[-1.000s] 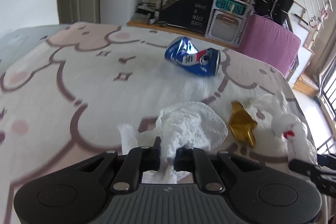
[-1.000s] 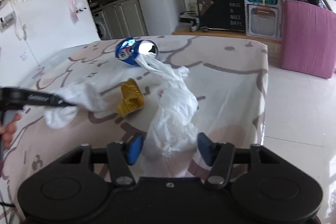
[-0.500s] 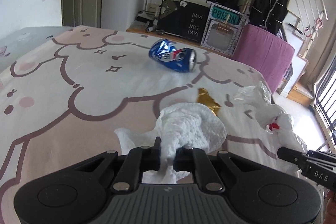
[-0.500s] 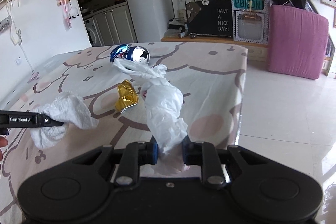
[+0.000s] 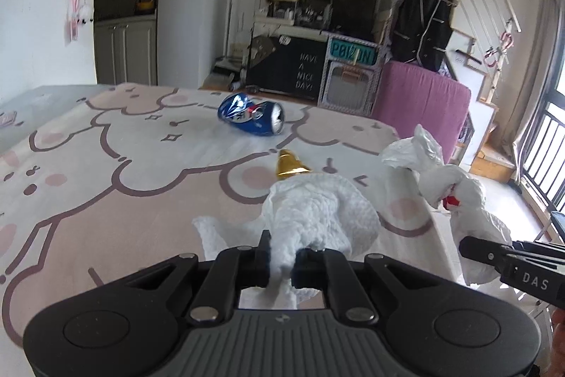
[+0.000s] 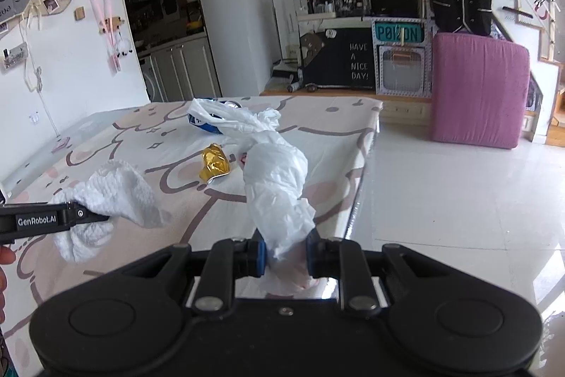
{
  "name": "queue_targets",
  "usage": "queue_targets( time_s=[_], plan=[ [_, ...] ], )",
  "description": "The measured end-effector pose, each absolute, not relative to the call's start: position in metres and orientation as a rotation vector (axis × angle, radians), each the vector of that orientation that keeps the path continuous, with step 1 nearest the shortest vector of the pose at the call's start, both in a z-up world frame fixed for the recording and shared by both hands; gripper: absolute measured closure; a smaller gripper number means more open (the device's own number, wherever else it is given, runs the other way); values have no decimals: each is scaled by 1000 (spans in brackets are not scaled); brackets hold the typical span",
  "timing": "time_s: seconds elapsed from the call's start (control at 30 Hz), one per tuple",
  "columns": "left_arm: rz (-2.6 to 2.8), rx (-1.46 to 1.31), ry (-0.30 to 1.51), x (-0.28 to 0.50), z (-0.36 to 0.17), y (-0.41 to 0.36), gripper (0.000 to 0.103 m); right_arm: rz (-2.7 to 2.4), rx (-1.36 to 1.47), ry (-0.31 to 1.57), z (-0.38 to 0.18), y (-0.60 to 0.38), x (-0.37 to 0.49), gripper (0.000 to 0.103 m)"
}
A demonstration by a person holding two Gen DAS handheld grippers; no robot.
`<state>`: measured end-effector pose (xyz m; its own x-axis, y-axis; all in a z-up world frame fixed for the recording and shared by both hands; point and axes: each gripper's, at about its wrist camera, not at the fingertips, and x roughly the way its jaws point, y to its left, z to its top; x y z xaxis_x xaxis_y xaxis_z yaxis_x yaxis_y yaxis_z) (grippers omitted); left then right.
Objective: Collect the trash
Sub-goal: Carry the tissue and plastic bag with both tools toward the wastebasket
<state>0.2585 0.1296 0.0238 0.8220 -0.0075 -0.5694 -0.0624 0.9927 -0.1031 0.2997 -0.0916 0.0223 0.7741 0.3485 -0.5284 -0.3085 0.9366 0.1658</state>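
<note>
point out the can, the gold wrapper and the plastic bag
can [image 5: 251, 119]: left wrist view, middle of its blue side
gold wrapper [image 6: 213, 162]: right wrist view, centre of the crumpled foil
plastic bag [image 6: 277, 172]: right wrist view, bulging middle of the bag

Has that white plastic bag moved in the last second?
Yes. The plastic bag has been lifted: the right gripper, open a second ago, is now shut on it, raising it off the bedspread.
</note>
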Motion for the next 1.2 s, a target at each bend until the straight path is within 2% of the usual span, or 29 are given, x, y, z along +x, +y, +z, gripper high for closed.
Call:
queue_targets(
  time_s=[0.6, 1.2],
  plan=[
    [-10, -43, 489, 175, 56, 71, 93, 288, 95, 490, 48, -143, 207, 81],
    [-166, 9, 508, 172, 46, -19, 93, 134, 126, 475, 47, -230, 164, 81]
  ],
)
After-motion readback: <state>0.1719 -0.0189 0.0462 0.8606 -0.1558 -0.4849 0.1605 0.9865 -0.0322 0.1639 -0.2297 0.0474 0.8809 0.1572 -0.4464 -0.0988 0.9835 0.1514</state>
